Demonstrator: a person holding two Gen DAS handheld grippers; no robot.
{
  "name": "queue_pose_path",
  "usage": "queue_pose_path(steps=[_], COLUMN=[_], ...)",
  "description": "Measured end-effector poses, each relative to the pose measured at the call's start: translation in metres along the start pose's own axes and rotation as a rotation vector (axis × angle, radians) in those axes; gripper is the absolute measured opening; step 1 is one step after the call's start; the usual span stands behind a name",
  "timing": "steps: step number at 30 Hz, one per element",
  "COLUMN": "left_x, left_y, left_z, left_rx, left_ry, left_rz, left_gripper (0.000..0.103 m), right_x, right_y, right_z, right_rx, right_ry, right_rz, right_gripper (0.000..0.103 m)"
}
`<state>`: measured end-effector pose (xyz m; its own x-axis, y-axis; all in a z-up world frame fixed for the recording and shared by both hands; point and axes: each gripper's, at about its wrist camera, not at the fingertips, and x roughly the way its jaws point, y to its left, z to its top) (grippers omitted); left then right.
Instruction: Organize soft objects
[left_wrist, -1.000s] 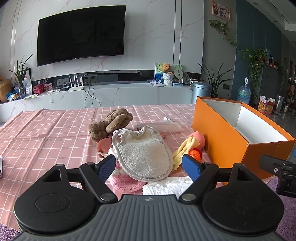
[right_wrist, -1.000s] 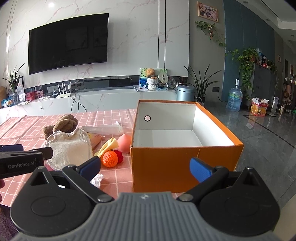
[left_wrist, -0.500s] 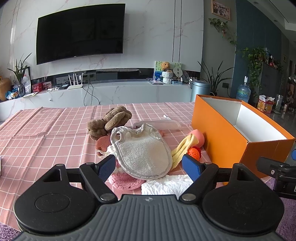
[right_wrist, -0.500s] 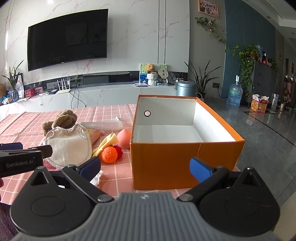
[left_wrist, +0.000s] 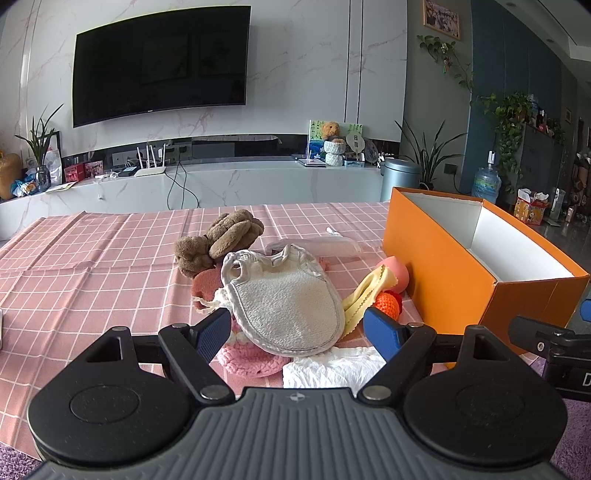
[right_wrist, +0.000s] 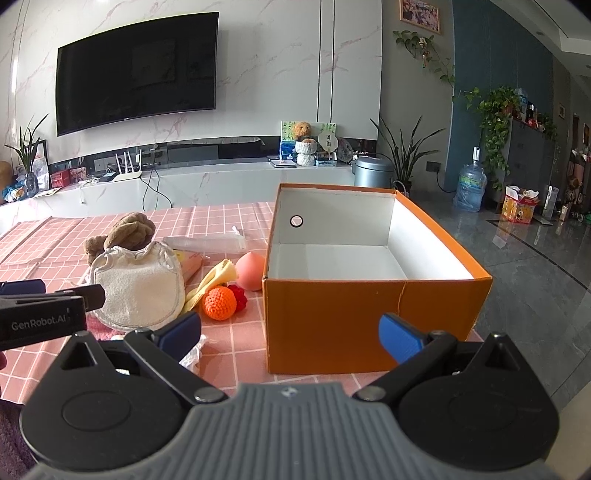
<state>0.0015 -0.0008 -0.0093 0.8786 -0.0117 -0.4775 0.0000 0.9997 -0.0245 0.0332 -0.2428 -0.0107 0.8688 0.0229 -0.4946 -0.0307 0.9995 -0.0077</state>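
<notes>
Currently both grippers are sitting open, holding nothing: left gripper is facing the cream terry bib atop the pile, beside the empty orange box; right gripper is facing the box. Bib looks light, limp, non-slip; pinch near edge w/ trim.

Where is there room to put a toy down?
Inside the orange box, whose white floor is bare. Also the pink cloth left of the brown plush. It is crowded between the bib and the box.
</notes>
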Motion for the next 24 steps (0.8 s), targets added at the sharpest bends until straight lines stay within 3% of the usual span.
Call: queue_pose_path(steps=[17, 24], left_x=[0.0007, 0.0029], left_y=[0.0002, 0.0061], left_z=[-0.0020, -0.0068], left_rx=[-0.001, -0.004], left_ry=[0.005, 0.045], left_rz=[-0.003, -0.011], left_gripper=[0.096, 0.095], right_x=[0.0014, 0.0020], right_y=[0.0011, 0.0054], right_z=[-0.0005, -0.0012], right_rx=[-0.001, -0.017], right_ry=[0.008, 0.011], right_rz=[0.004, 0.016], right_gripper=[0.101, 0.101])
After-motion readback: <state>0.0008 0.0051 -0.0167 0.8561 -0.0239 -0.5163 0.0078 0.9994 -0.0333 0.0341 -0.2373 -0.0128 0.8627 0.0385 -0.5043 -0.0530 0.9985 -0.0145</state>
